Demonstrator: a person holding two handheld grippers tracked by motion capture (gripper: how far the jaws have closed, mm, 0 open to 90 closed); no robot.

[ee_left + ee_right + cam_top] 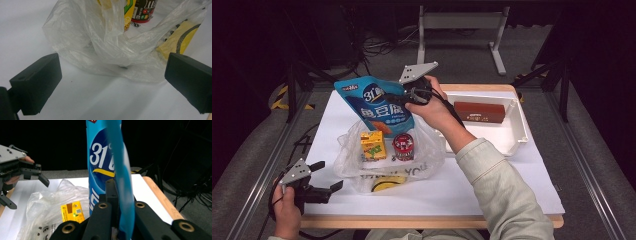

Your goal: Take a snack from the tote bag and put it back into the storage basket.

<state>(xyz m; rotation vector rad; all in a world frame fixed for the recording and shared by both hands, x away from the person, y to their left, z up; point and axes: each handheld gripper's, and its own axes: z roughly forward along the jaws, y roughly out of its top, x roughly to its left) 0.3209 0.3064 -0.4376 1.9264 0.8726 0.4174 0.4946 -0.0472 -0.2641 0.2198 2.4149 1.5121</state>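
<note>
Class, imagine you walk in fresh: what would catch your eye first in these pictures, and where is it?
The big blue snack pouch, held up above the table's middle, clamped in the right hand-held gripper. Below it lies a crumpled clear plastic bag around a yellow juice carton and a red can. A brown box sits in the white tray at right.

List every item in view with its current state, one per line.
Blue pouch: lifted above the bag, clamped in the right gripper.
Left gripper: open, holding nothing, near the table's front left edge.
Plastic bag: crumpled, mouth open, lying on the table.
Yellow carton: upright in the bag.
Red can: upright in the bag.
Brown box: lying flat in the white tray.
</note>
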